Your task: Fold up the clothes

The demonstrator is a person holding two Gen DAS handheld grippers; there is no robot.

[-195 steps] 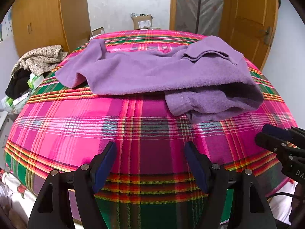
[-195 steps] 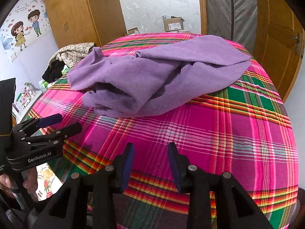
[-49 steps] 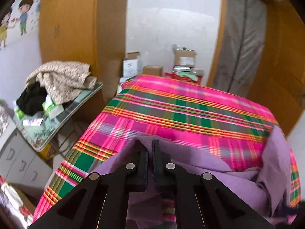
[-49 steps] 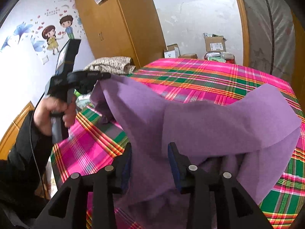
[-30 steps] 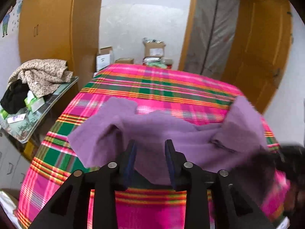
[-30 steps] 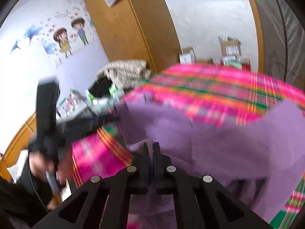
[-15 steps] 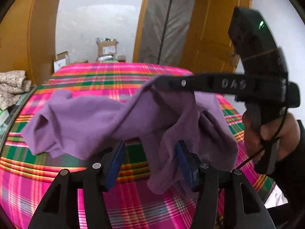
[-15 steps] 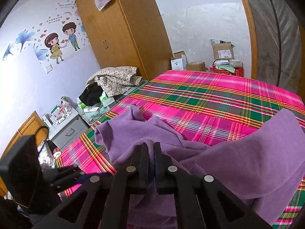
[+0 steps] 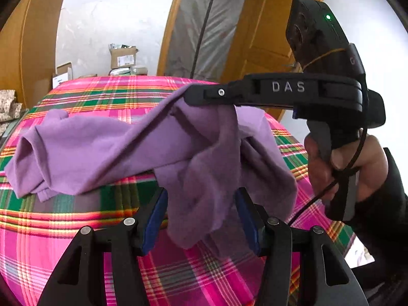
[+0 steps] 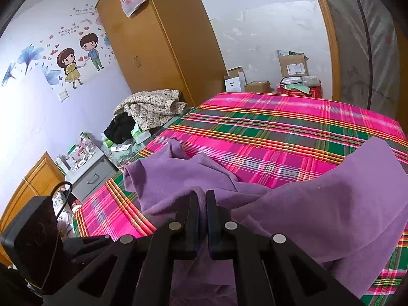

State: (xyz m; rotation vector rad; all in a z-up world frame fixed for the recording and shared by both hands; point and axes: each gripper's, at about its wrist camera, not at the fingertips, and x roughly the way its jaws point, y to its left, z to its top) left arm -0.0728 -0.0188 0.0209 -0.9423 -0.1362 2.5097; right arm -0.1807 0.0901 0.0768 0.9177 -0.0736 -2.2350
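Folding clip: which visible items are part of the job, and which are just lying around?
Job: purple garment, clamped by right gripper; open left gripper; plaid bedspread.

Lying about: floral clothes pile, cardboard boxes, drawer unit.

garment (image 9: 107,150): soft matt purple fleece-like cloth
bedcover (image 10: 267,132): woven plaid cloth, matt
left gripper (image 9: 201,219): matt black plastic, blue pads, metal rivets
wardrobe (image 10: 158,38), at 11 o'clock: smooth wood
boxes (image 10: 292,65): cardboard
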